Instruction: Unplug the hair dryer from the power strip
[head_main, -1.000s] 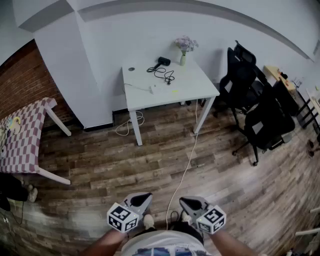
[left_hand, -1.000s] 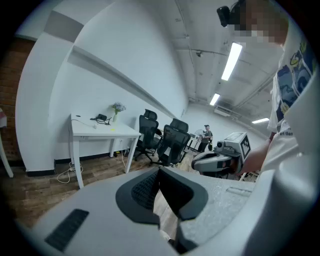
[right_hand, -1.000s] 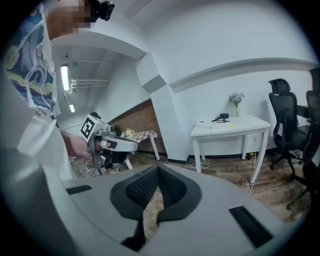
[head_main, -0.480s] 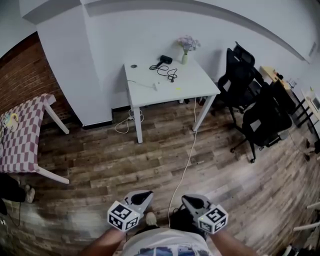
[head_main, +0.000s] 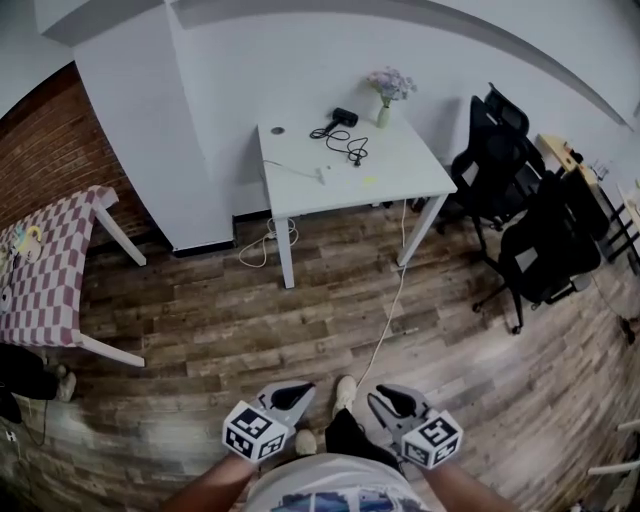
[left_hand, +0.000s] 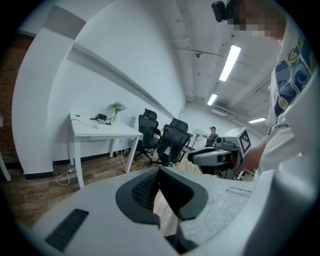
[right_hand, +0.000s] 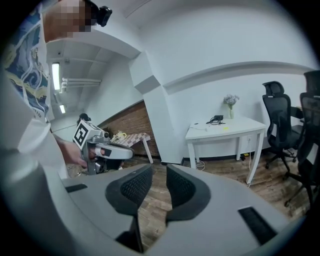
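Note:
The black hair dryer (head_main: 345, 117) lies at the back of a white table (head_main: 400, 185) against the far wall, its dark cord (head_main: 352, 149) looped in front of it. A small white shape, probably the power strip (head_main: 322, 176), sits nearer the table's front. The dryer (left_hand: 102, 117) (right_hand: 217, 118) is tiny in both gripper views. My left gripper (head_main: 290, 395) (left_hand: 159, 172) is far from the table, pads together and empty. My right gripper (head_main: 392, 402) (right_hand: 160, 170) is beside it; its jaws are opening with nothing between them.
A vase of flowers (head_main: 388, 90) stands by the dryer. A white cable (head_main: 385, 320) runs from the table across the wooden floor towards me. Black office chairs (head_main: 530, 230) crowd the right. A checkered table (head_main: 50, 280) stands left, by a brick wall.
The view has shifted so the table sits a little further right. A shoe has come forward between the grippers. Both grippers have edged forward with the person.

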